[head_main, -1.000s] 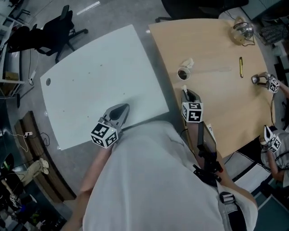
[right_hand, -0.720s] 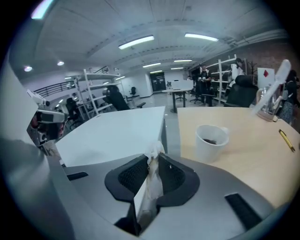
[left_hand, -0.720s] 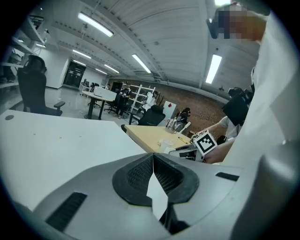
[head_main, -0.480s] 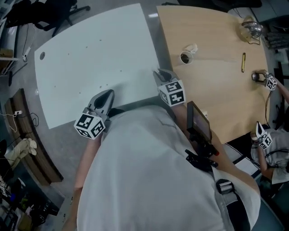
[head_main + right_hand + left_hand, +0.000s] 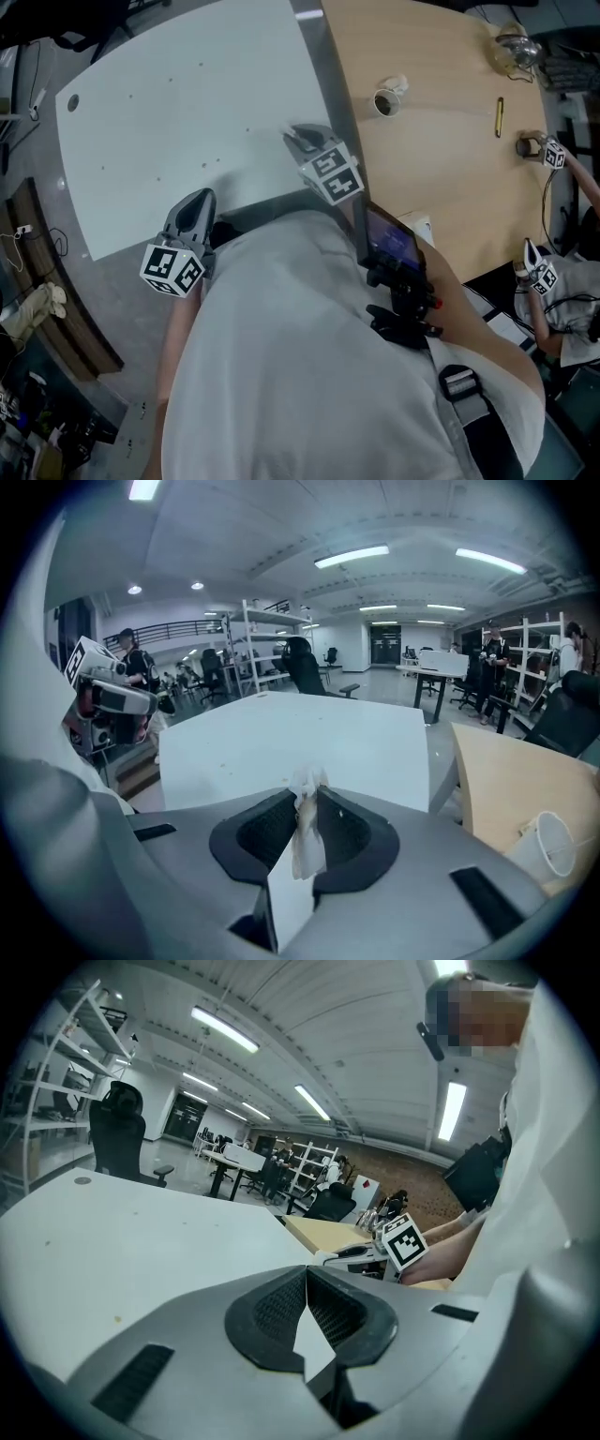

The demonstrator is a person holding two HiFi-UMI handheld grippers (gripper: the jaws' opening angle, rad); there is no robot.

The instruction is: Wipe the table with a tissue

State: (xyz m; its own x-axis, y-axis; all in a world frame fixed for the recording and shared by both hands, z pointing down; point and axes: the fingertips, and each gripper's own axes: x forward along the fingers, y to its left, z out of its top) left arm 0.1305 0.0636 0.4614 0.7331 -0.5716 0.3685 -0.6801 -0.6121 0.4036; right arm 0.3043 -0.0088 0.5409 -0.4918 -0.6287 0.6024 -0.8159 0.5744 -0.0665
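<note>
White bench top (image 5: 159,122) is filling the left of the head view, and a wooden bench (image 5: 441,169) is standing just beside it, with a grey gap running between them. The left claw (image 5: 195,199) is hanging over the white bench's near edge, its marker cube turned back toward the person. The right claw (image 5: 298,139) is reaching in over the white bench's near right corner, right next to the gap. Over on the wooden bench a cup (image 5: 384,101) is sitting near the far edge, well apart from a pen (image 5: 500,117) and a glass vessel (image 5: 513,52) at the far corner. From up here I can't make out what either claw is carrying.

Now the left gripper view. The jaws are pressing flat against each other, tip to tip, with nothing caught between them. The white bench is spreading out ahead and to the left, and the other claw's marker cube is showing off to the right.

Now the right gripper view, and here's the tissue (image 5: 306,829). The jaws are clamping it between the ribbed pads, and its crumpled top is sticking up just above them. The white bench is lying straight ahead, and the wooden bench and the cup are showing at the right edge.
</note>
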